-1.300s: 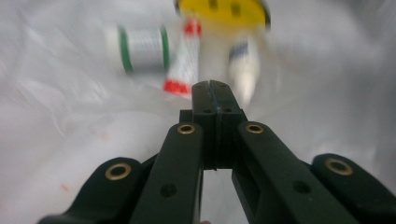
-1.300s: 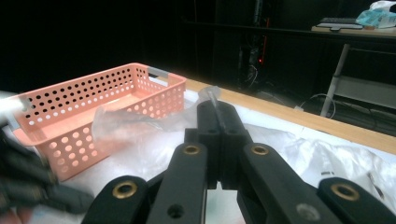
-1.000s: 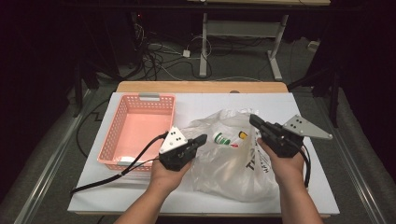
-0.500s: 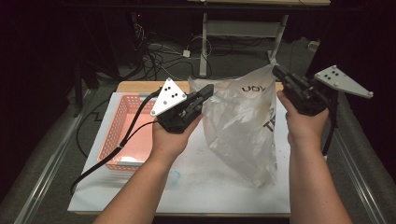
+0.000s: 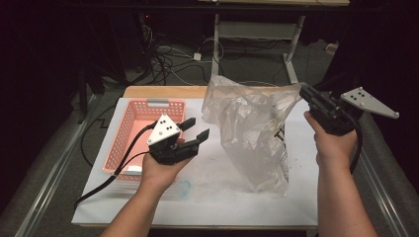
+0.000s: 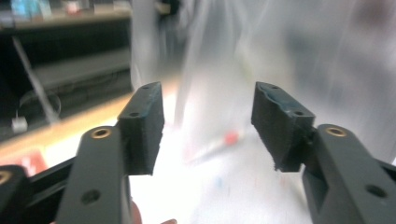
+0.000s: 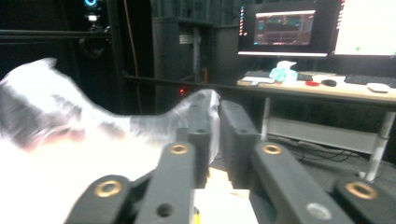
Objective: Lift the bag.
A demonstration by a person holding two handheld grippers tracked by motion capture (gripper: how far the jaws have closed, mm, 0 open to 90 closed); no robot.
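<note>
The right hand-held gripper [image 5: 307, 95] pinches only a thin corner of the plastic bag [image 5: 252, 133] hanging over the bench [image 5: 207, 197], so it could slip free while the left hand-held gripper [image 5: 196, 129] stands spread, apart from it.

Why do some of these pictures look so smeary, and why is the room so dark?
In the left gripper view the plastic bag is streaked with motion blur, while the left gripper jaws stay sharp. In the right gripper view the bag smears too, and bright monitors glow behind. In the high view light falls on the white table; the surroundings are dark.
</note>
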